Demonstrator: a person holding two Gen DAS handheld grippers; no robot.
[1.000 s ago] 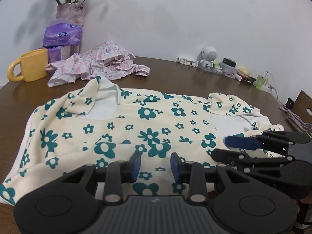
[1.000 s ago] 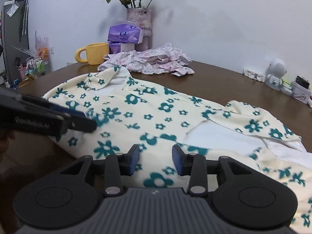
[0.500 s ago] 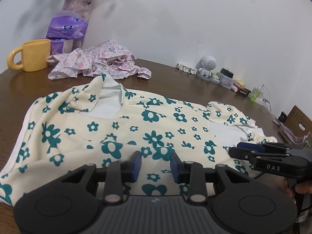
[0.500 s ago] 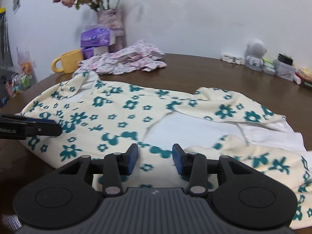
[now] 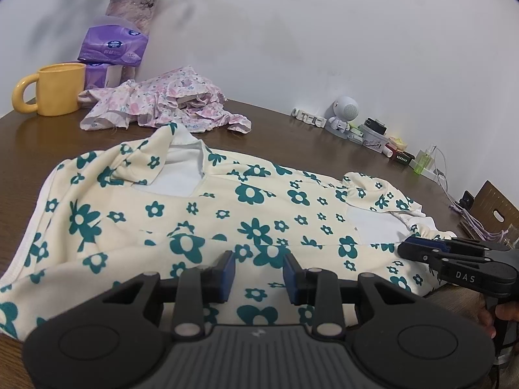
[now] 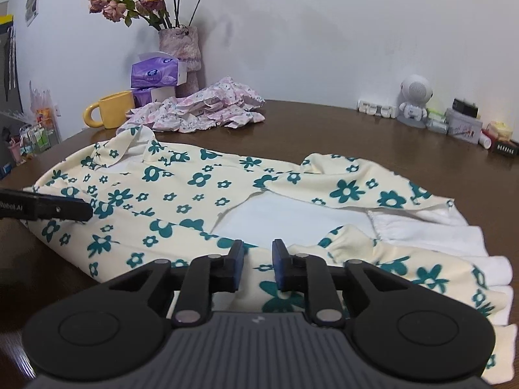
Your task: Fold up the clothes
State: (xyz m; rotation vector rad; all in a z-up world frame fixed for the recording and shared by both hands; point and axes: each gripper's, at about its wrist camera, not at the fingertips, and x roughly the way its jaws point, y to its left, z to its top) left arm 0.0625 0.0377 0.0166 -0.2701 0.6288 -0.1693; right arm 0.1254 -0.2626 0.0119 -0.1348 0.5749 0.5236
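A cream garment with teal flowers [image 5: 253, 194] lies spread on the brown table [image 5: 292, 136], its white lining showing at both ends. My left gripper [image 5: 258, 272] hovers open over the near hem, nothing between its blue pads. In that same view my right gripper [image 5: 405, 249] comes in side-on at the garment's right end, held by a hand. In the right wrist view the garment [image 6: 181, 191] fills the middle. There my right gripper [image 6: 258, 259] is open above the near edge by a folded sleeve. My left gripper [image 6: 86, 209] pokes in from the left over the cloth.
A crumpled pink floral garment [image 5: 162, 103] lies at the back of the table. Behind it are a yellow mug [image 5: 55, 89], purple tissue packs [image 5: 113, 45] and a vase [image 6: 181, 45]. A white robot figure [image 6: 413, 97] and several small items line the back right wall.
My right gripper has slid rightward along the near edge toward the sleeve end, so the two grippers stand further apart. The left gripper has shifted slightly. Both stayed open.
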